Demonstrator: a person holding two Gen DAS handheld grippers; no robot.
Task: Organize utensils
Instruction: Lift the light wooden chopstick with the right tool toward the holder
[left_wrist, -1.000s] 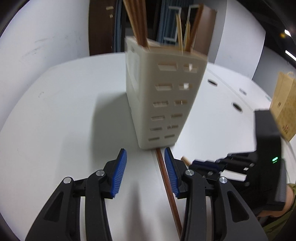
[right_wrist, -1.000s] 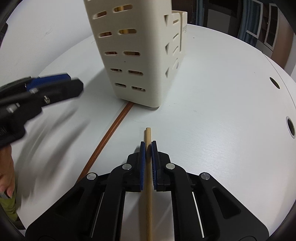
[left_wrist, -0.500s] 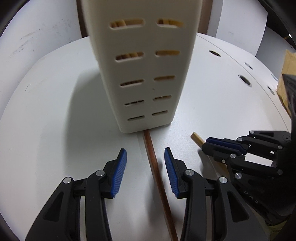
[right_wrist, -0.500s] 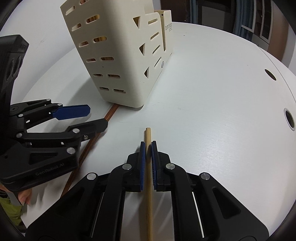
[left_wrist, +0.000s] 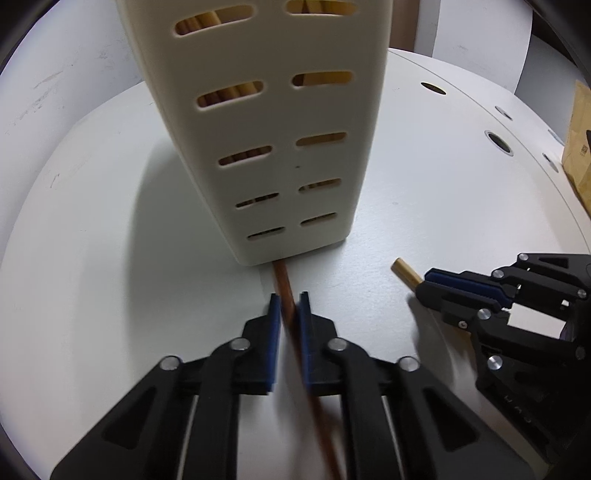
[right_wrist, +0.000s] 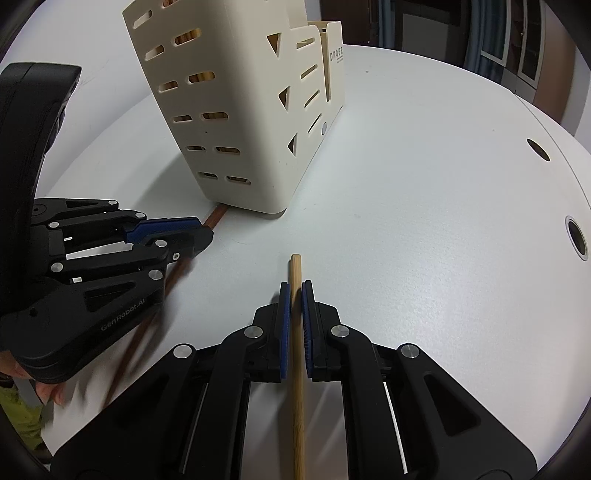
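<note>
Now that its jaws have just been closing, the left gripper (left_wrist: 287, 306) is squeezing the dark brown chopstick (left_wrist: 286, 286) lying on the white bench (left_wrist: 92, 258), its tip against the cream holder (left_wrist: 273, 147). The right gripper (right_wrist: 295, 295) is pinching the light chopstick (right_wrist: 295, 269). Both sticks are looking ready for lifting into the holder.

White round table (right_wrist: 424, 192) with grommet holes (right_wrist: 577, 236), white wall (left_wrist: 74, 55), dark cabinets (right_wrist: 517, 48) behind
</note>
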